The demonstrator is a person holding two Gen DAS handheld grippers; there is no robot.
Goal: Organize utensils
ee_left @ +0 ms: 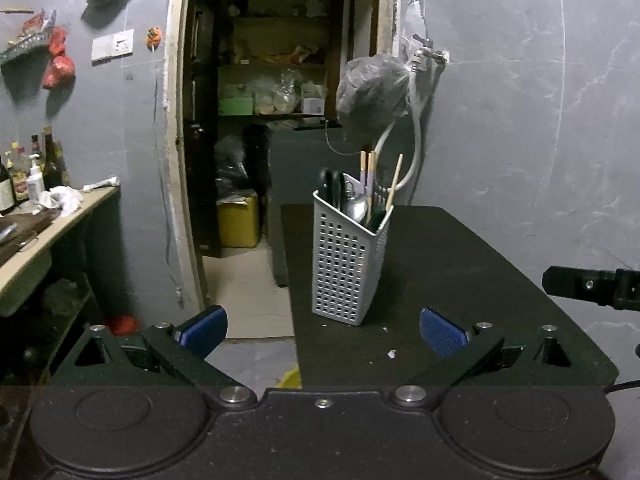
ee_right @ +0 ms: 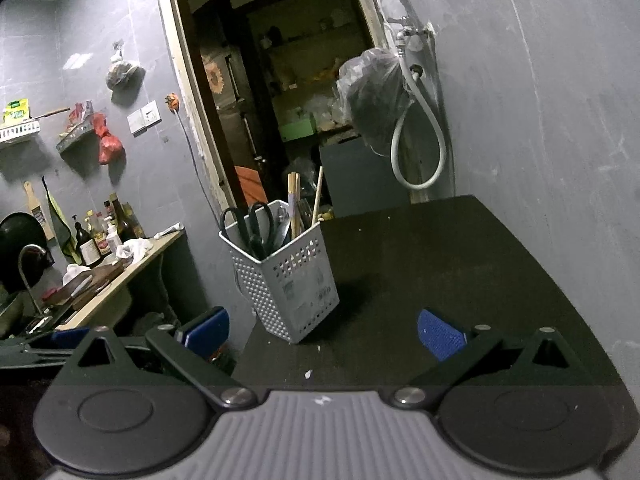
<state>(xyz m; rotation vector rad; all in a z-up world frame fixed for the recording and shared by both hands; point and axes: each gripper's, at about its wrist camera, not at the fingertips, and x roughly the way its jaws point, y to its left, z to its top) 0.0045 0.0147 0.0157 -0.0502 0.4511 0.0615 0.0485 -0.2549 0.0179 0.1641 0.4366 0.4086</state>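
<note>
A grey perforated utensil holder [ee_left: 347, 264] [ee_right: 294, 280] stands upright on the black table [ee_left: 460, 264] [ee_right: 460, 272], near its left edge. Inside it I see black-handled scissors [ee_right: 250, 224] [ee_left: 335, 190], wooden chopsticks [ee_left: 370, 176] [ee_right: 295, 200] and a metal spoon [ee_left: 357, 206]. My left gripper [ee_left: 323, 330] is open, its blue pads apart, a short way in front of the holder with nothing between them. My right gripper [ee_right: 322, 332] is open too, just before the holder and to its right. The right gripper's black finger [ee_left: 588, 286] shows at the right edge of the left wrist view.
White crumbs [ee_left: 391, 354] [ee_right: 308, 374] lie on the table's front. A counter [ee_right: 132, 272] with bottles [ee_right: 94, 240] and a cutting board runs along the left wall. Behind the table, a doorway [ee_left: 276, 120] opens to a pantry; a tap with hose [ee_right: 416, 120] and hanging bag [ee_left: 374, 92].
</note>
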